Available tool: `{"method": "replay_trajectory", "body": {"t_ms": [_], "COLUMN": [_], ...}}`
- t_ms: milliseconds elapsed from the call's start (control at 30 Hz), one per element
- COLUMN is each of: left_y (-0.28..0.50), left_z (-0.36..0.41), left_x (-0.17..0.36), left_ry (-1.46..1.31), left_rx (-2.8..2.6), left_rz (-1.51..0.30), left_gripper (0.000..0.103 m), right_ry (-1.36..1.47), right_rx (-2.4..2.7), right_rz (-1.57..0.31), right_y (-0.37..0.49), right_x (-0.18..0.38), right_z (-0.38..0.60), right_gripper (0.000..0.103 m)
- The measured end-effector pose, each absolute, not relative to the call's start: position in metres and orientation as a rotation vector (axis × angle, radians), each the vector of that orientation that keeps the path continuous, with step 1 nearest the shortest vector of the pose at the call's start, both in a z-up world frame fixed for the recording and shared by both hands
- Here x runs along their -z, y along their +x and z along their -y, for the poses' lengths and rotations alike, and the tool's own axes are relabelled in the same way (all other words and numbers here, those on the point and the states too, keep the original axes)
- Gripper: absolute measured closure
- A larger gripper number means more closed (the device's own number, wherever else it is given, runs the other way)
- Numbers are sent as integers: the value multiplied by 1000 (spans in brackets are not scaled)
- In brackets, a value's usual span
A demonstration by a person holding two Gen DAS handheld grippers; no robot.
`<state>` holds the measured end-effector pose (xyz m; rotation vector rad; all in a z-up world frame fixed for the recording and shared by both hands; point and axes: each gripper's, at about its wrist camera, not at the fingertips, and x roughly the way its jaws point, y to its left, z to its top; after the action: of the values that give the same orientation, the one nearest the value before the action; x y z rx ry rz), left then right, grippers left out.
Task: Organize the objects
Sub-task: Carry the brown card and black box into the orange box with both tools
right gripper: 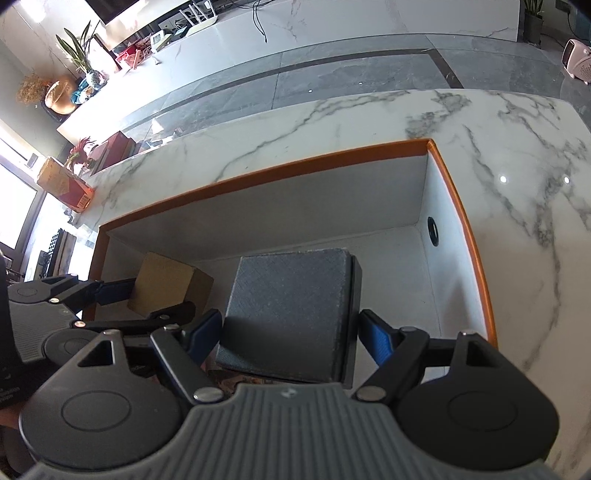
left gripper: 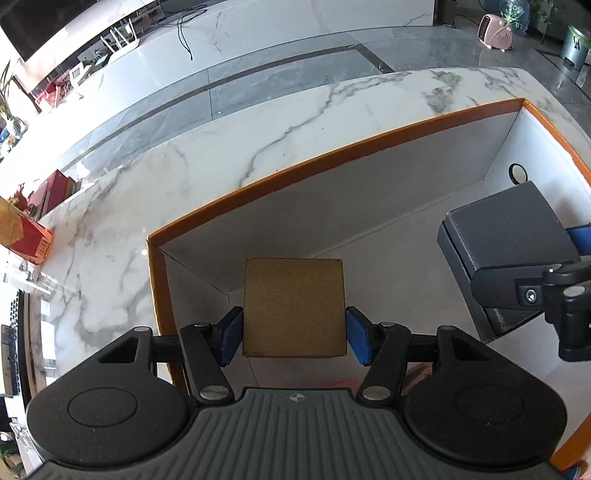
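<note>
A big open carton with an orange rim [left gripper: 332, 151] and white inside walls lies on the marble table. My left gripper [left gripper: 294, 332] is shut on a small brown box [left gripper: 293, 295], with a blue pad pressed against each side, and holds it over the carton's left end. My right gripper [right gripper: 291, 332] is shut on a dark grey lidded box [right gripper: 291, 310], held tilted over the carton's right half. The grey box [left gripper: 506, 236] also shows at the right of the left wrist view, and the brown box [right gripper: 166, 288] at the left of the right wrist view. The carton's floor under both boxes is bare white.
A round black-ringed hole [right gripper: 433, 230] sits in the carton's right wall. A red and yellow packet [left gripper: 26, 236] lies at the table's left edge. Bare marble [right gripper: 517, 166] runs beyond the carton and to its right. Across the grey floor are a low white cabinet and a pink heater [left gripper: 496, 31].
</note>
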<state>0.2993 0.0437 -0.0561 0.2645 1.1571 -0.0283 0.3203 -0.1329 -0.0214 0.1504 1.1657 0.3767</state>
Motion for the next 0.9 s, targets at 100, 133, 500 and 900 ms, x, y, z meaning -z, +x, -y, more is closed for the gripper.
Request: {"method": "replay_trajectory", "body": {"t_ms": [100,133,500,900], "left_y": [301,302,305,283], "left_z": [-41,-41,-64,-61], "left_x": [58,58,42,39], "left_ry": [288,287,133,166], "left_rx": [21,26,77,180], "left_rz": [-1157,-1157,-1146,-1180], "left_gripper": [35,34,31,65], "right_ry": [138,136,114,76], "right_rx": [-381,-384,-393,-379], "right_rz": [-1165,-1165,-1180,-1201], "right_y": [322,323,327,335], "right_x": [24,24,31,38], "right_z": [129,128,122,98], "right_gripper": [22,22,22,22]}}
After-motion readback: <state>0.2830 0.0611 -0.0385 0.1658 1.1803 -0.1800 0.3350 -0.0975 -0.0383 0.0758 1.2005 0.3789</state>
